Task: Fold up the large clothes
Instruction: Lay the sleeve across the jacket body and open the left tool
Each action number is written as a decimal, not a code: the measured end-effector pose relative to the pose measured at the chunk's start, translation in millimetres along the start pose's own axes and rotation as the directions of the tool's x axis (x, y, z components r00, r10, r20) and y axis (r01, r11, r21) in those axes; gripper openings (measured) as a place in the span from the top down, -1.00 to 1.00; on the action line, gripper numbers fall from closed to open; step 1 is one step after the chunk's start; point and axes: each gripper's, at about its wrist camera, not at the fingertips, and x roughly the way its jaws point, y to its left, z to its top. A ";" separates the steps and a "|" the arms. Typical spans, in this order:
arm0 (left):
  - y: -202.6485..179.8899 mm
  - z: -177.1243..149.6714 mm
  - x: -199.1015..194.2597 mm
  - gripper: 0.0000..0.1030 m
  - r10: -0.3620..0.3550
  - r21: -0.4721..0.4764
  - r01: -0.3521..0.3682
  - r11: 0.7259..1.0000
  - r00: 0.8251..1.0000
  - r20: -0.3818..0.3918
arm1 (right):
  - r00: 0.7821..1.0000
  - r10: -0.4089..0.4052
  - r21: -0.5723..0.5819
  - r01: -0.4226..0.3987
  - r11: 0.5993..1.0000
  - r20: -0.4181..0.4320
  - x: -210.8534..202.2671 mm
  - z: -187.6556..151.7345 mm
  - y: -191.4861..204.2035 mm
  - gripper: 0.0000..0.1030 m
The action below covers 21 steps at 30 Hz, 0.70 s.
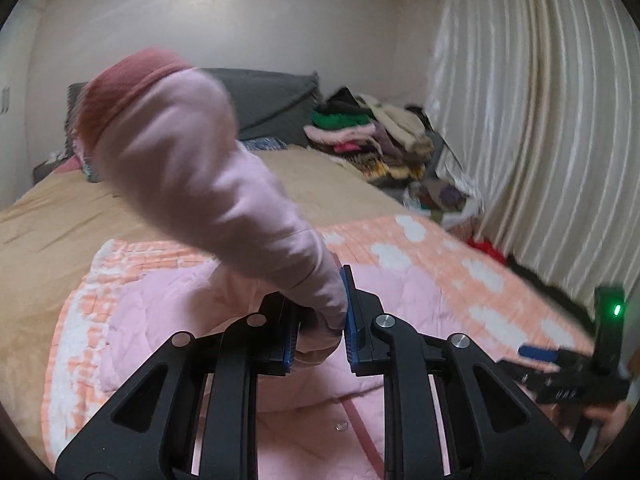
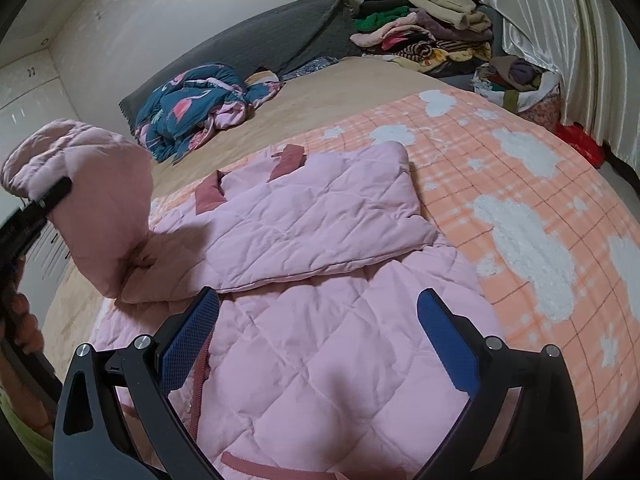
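A pink quilted jacket with dark pink collar and trim lies on an orange cloud-print blanket on the bed, its right side folded across the chest. My left gripper is shut on the jacket's left sleeve and holds it up in the air, its dark pink cuff topmost. In the right wrist view the raised sleeve stands at the left with the left gripper on it. My right gripper is open and empty, just above the jacket's lower front.
A tan sheet covers the bed. A blue flamingo-print garment lies near the grey headboard cushion. A pile of folded clothes and a full bag stand at the far right by the white curtain.
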 end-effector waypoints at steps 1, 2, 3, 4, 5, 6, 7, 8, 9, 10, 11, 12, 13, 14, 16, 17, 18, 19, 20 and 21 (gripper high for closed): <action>-3.4 -2.9 4.9 0.78 -0.007 0.010 0.007 1.000 1.000 -0.014 | 1.000 -0.003 0.004 0.003 1.000 0.002 -0.6 0.1 -0.9 -0.92; -5.5 -4.8 7.9 0.78 -0.011 0.015 0.011 1.000 1.000 -0.023 | 1.000 -0.006 0.008 0.006 1.000 0.005 -1.2 0.0 -2.1 -0.92; -8.2 -8.2 12.6 0.78 -0.017 0.019 0.018 1.000 0.999 -0.035 | 1.000 -0.009 0.013 0.009 1.000 0.007 -2.0 0.3 -4.0 -0.92; -10.8 -12.0 17.5 0.78 -0.026 0.022 0.028 0.999 0.998 -0.050 | 1.000 -0.012 0.020 0.012 1.000 0.009 -2.9 0.5 -6.0 -0.92; -11.5 -14.7 18.9 0.78 -0.030 0.024 0.031 0.999 0.998 -0.059 | 1.000 -0.013 0.024 0.013 1.000 0.010 -3.3 0.6 -7.9 -0.92; -14.3 -18.8 24.1 0.78 -0.031 0.030 0.034 0.999 0.997 -0.076 | 1.000 -0.018 0.032 0.018 0.999 0.013 -4.1 1.0 -9.8 -0.92; -18.6 -21.6 28.1 0.78 -0.033 0.039 0.036 0.999 0.995 -0.093 | 1.000 -0.021 0.037 0.020 0.999 0.015 -4.9 1.3 -11.3 -0.92; -21.9 -25.5 32.1 0.78 -0.031 0.049 0.036 0.998 0.994 -0.107 | 1.000 -0.022 0.041 0.022 0.999 0.016 -5.4 1.5 -12.5 -0.92; -26.1 -30.1 37.1 0.78 -0.025 0.064 0.033 0.997 0.992 -0.125 | 1.000 -0.023 0.047 0.022 0.999 0.016 -6.3 1.9 -14.3 -0.92; -30.6 -33.9 41.0 0.78 -0.020 0.077 0.031 0.997 0.990 -0.141 | 1.000 -0.023 0.050 0.023 0.998 0.014 -6.9 2.1 -15.6 -0.92; -33.2 -38.9 45.4 0.78 -0.016 0.088 0.031 0.996 0.987 -0.157 | 1.000 -0.025 0.054 0.024 0.998 0.013 -7.5 2.2 -16.6 -0.92; -36.0 -43.4 49.1 0.78 -0.014 0.096 0.031 0.995 0.985 -0.172 | 1.000 -0.026 0.057 0.025 0.998 0.015 -8.1 2.3 -17.2 -0.92; -39.0 -48.5 52.8 0.78 -0.013 0.104 0.033 0.994 0.982 -0.188 | 1.000 -0.026 0.061 0.025 0.998 0.017 -9.0 2.3 -18.1 -0.92; -42.0 -53.9 56.3 0.78 -0.009 0.117 0.034 0.993 0.979 -0.205 | 1.000 -0.025 0.065 0.024 0.998 0.017 -9.3 2.2 -19.0 -0.92; -47.4 -61.6 60.1 0.78 0.001 0.148 0.035 0.988 0.973 -0.232 | 1.000 -0.020 0.074 0.019 0.997 0.017 -10.3 1.7 -20.6 -0.92; -51.3 -69.7 63.6 0.76 0.009 0.179 0.039 0.983 0.966 -0.259 | 1.000 -0.018 0.077 0.016 0.997 0.016 -10.4 1.5 -21.1 -0.92; -54.4 -75.7 65.3 0.76 0.020 0.204 0.037 0.978 0.962 -0.271 | 1.000 -0.016 0.078 0.015 0.997 0.015 -10.6 1.3 -21.0 -0.92; -56.8 -81.6 66.4 0.76 0.030 0.227 0.036 0.973 0.959 -0.280 | 1.000 -0.015 0.079 0.014 0.997 0.013 -10.9 1.0 -21.0 -0.92; -59.1 -87.7 67.5 0.75 0.042 0.249 0.032 0.968 0.956 -0.289 | 1.000 -0.015 0.080 0.014 0.997 0.013 -11.0 0.6 -21.2 -0.92; -60.6 -92.8 68.3 0.73 0.057 0.265 0.024 0.964 0.954 -0.296 | 1.000 -0.013 0.083 0.012 0.996 0.012 -11.3 0.2 -21.5 -0.92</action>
